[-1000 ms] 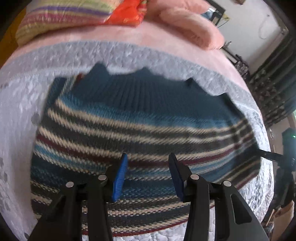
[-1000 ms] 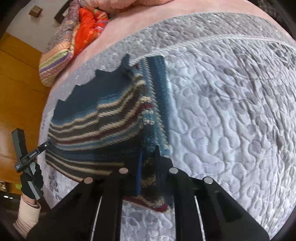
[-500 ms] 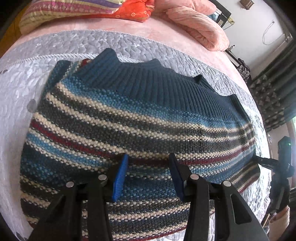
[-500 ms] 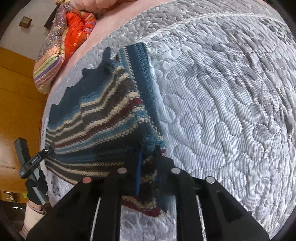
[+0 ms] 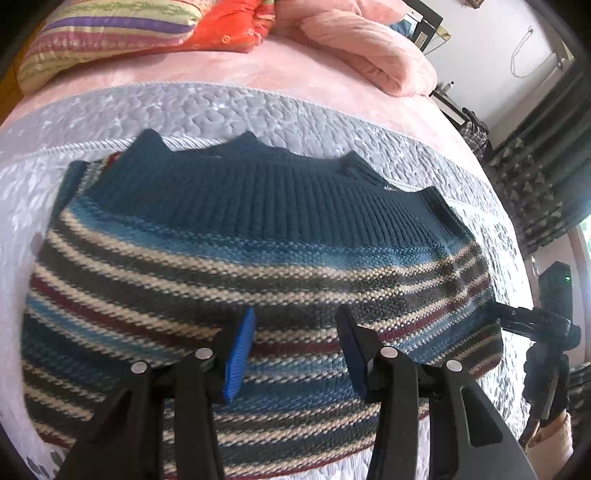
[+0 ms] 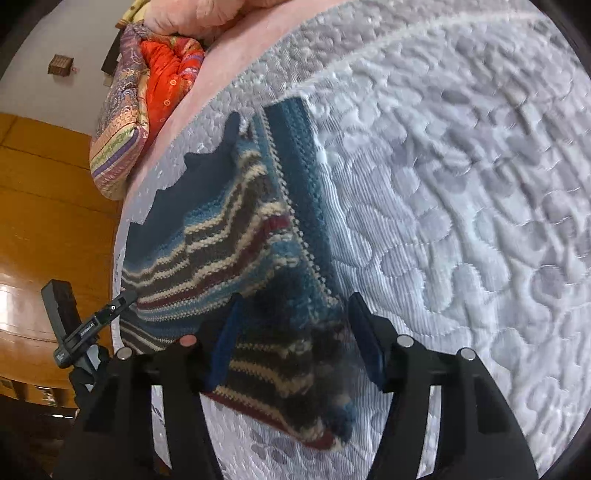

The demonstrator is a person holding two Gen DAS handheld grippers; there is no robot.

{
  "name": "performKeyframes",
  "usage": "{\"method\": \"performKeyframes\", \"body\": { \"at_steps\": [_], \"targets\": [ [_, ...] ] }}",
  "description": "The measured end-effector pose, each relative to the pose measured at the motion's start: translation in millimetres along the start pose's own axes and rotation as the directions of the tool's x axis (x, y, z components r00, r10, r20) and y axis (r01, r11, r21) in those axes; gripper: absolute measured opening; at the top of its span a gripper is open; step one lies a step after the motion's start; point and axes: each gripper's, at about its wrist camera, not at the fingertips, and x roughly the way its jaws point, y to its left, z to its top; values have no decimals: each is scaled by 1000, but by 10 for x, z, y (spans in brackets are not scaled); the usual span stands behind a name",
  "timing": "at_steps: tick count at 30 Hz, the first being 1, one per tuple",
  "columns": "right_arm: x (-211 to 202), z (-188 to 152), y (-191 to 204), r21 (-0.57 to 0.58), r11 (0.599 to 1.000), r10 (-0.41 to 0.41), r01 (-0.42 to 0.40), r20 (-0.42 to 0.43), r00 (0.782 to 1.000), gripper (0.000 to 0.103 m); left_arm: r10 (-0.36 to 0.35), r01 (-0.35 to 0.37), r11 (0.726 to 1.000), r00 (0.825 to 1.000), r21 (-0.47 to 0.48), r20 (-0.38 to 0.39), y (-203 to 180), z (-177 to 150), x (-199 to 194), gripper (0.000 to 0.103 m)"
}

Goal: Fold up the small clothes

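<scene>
A small striped knit sweater (image 5: 240,258) with a dark teal ribbed band lies folded on the grey quilted bedspread (image 5: 229,107). My left gripper (image 5: 295,343) hovers open just above its striped part, nothing between the blue pads. In the right wrist view the same sweater (image 6: 236,236) lies at the left, one folded sleeve edge running along its right side. My right gripper (image 6: 291,332) stands open over the sweater's near corner, which lies loose on the bedspread (image 6: 461,184) between the fingers.
Folded pink blankets (image 5: 369,44) and a striped and orange quilt pile (image 5: 140,33) lie at the head of the bed. The other gripper (image 5: 546,325) shows at the sweater's right edge. A wooden wall (image 6: 48,206) stands beside the bed.
My right gripper has opened and let go of the sweater corner it was shut on. The left gripper has pulled back slightly and stays open.
</scene>
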Motion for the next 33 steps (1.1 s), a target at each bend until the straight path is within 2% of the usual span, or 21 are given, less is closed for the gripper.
{"method": "performKeyframes", "body": {
  "at_steps": [5, 8, 10, 15, 27, 29, 31, 33],
  "targets": [
    [76, 11, -48, 18, 999, 42, -42, 13, 999, 56, -5, 5, 1000, 1000, -3, -9, 49, -13, 93, 46],
    [101, 28, -54, 24, 998, 56, -56, 14, 998, 49, -17, 17, 1000, 1000, -11, -11, 86, -16, 98, 46],
    [123, 49, -41, 27, 997, 72, -73, 10, 997, 39, -18, 18, 1000, 1000, -13, -12, 86, -21, 102, 46],
    [133, 47, -35, 27, 995, 94, -94, 13, 996, 32, -5, 5, 1000, 1000, 7, -14, 60, -31, 116, 46],
    [82, -27, -133, 71, 990, 120, -122, 30, 992, 28, -14, 14, 1000, 1000, 1, -22, 95, -23, 142, 46],
    [24, -22, -12, 60, 989, 135, -136, 26, 990, 28, -20, 19, 1000, 1000, -8, -24, 104, -20, 134, 46],
    [-95, -40, 228, -7, 984, 179, -179, 31, 983, 27, -36, 36, 999, 999, -23, -29, 120, -14, 77, 46],
    [-191, -47, 511, -84, 979, 187, -184, 28, 982, 27, -75, 74, 996, 997, -47, -23, 154, -5, -6, 46]
  ]
}}
